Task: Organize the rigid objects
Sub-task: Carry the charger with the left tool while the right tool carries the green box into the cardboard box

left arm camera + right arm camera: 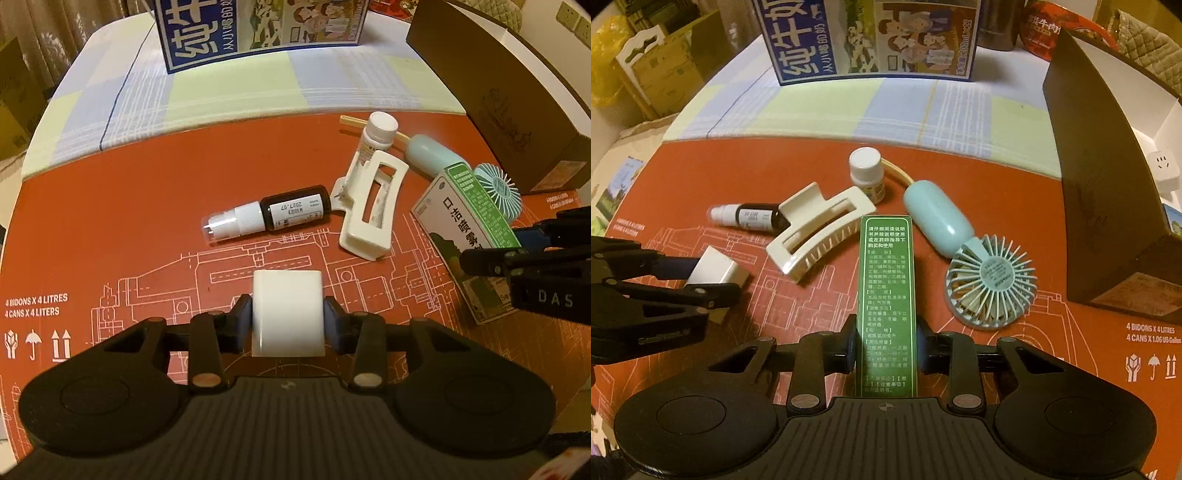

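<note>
Left gripper [288,317]: clamped across the flat sides of a small white block [287,312], low over the red cardboard sheet [110,206].
Right gripper [886,343]: clenched on the narrow green box [885,291], amid the clutter.
Handling: block looks rigid, smooth, likely slippery; box looks light, thin card, crushable, best held across its long sides.
Unclear: whether either item is lifted or resting; box base hidden behind the gripper body.
</note>
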Demonstrator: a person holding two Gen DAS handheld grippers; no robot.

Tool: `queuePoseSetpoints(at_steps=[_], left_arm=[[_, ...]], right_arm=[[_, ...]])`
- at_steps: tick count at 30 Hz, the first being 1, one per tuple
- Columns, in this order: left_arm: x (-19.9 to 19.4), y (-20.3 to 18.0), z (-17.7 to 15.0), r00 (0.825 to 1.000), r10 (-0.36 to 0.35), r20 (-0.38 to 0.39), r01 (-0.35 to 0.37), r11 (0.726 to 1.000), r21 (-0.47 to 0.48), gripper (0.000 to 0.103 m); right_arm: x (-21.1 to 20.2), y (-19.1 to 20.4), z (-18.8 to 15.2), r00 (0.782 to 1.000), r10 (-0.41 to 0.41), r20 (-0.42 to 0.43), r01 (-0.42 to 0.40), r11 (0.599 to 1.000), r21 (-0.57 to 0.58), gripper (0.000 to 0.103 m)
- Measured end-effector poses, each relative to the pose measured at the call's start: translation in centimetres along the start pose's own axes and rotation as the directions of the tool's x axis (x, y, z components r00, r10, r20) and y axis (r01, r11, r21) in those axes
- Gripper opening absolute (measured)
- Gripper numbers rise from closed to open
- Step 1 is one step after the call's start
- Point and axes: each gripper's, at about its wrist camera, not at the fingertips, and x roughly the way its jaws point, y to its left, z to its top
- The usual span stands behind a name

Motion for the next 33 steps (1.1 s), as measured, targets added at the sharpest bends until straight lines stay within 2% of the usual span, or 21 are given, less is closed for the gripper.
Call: queuePoseSetpoints(at_steps=[10, 18, 33], left_arm=[[0.6, -0.4, 0.4, 1.000, 0.026, 0.006, -0.026, 1.000, 0.008, 0.037], [0.6, -0.9, 0.3, 0.999, 0.047, 0.007, -0.047, 0.999, 0.011, 0.036], [-1.3, -2.4, -0.2, 0.998, 0.052, 0.032, -0.051, 0.998, -0.019, 0.036]], right_arm=[[1.1, 0.2, 1.0, 1.000, -0.001, 0.008, 0.001, 1.000, -0.005, 0.030], [1.3, 0.1, 0.8, 1.000, 0.010, 0.017, -0.009, 0.999, -0.037, 0.027], [-1.6, -2.0, -0.5, 0.996, 0.059, 0.059, -0.057, 0.997, -0.048, 0.027]])
